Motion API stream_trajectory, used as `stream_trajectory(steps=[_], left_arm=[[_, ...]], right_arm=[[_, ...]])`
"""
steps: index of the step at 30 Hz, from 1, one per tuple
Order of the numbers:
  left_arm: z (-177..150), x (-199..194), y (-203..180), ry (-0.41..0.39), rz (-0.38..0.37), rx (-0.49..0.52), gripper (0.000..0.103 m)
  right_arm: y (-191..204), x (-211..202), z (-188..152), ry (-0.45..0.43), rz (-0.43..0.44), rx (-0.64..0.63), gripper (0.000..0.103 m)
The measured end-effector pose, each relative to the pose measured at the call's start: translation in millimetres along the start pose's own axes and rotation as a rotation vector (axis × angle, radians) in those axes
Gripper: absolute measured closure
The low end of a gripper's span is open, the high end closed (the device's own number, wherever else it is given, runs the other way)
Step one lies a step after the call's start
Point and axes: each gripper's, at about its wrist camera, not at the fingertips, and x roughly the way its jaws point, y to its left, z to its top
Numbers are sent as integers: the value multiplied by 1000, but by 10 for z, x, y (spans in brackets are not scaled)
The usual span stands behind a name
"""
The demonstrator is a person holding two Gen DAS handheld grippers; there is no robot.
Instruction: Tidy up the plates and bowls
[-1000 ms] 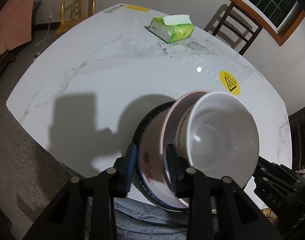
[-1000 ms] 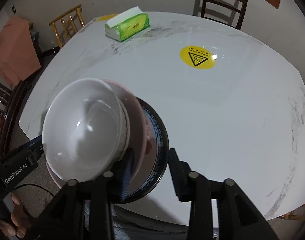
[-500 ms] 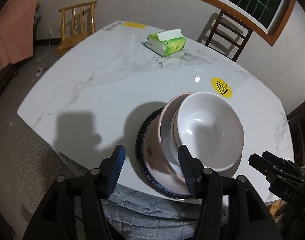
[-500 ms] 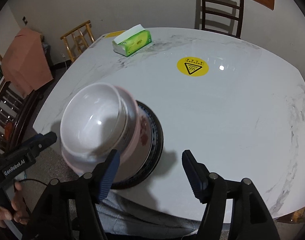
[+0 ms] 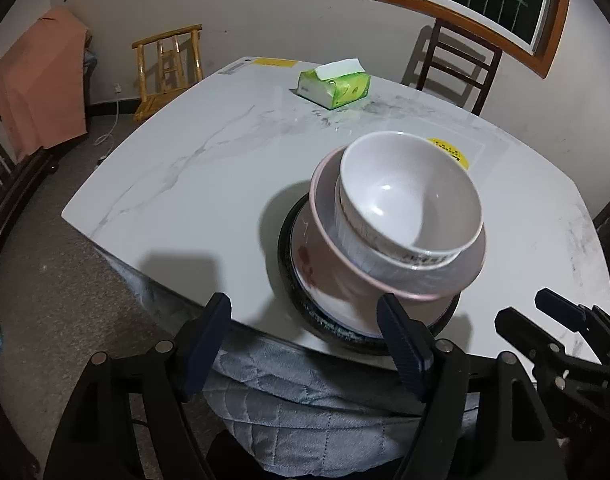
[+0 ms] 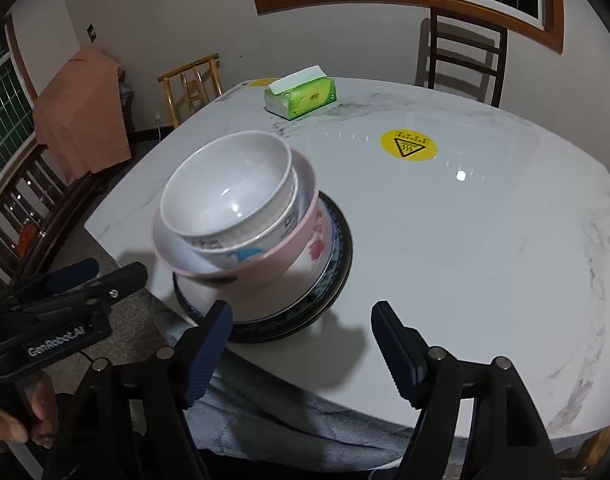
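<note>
Both grippers point steeply down toward the near edge of the marble table point(image 5: 209, 168), side by side, each held off the crockery. The left gripper point(image 5: 305, 340) has its jaws spread wide, having just been opening, and nothing sits between its blue pads; its right finger point(image 5: 401, 344) overlaps the plate's near rim in the picture, though whether it touches cannot be told. The right gripper point(image 6: 301, 340) likewise stands wide, its jaws having just been opening, with only bare tabletop and the plate's edge seen between them. In the right wrist view a hand point(image 6: 13, 416) grips the handle of the left gripper at the lower left corner.

The stack sits near the table's front edge: a dark-rimmed plate point(image 6: 337, 256) lies flat at the bottom, a pink bowl point(image 5: 345, 276) rests on it, and a white bowl point(image 5: 409, 196) nests in the pink one (a second white rim shows just under it). All mouths face up, but the two bowls lean noticeably, toward the right gripper's side in the left wrist view, so the pile is not square.

Well behind, a green tissue box point(image 6: 301, 96) lies near the far edge, and a yellow warning sticker point(image 6: 409, 145) marks the table's middle.
</note>
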Motion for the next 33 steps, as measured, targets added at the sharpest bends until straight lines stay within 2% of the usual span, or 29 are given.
stream_trajectory(steps=[4,16,33], left_arm=[[-81,-1,-37,-14,35,8,30],[-197,27,-184,-11,65,29,29],[-207,61,-222,-10,78,36,29]], right_arm=[[63,19,-90,2,-17,-37,27],[57,39,-201,17,-12,-44,26],[132,149,-241,55,-5,-60,26]])
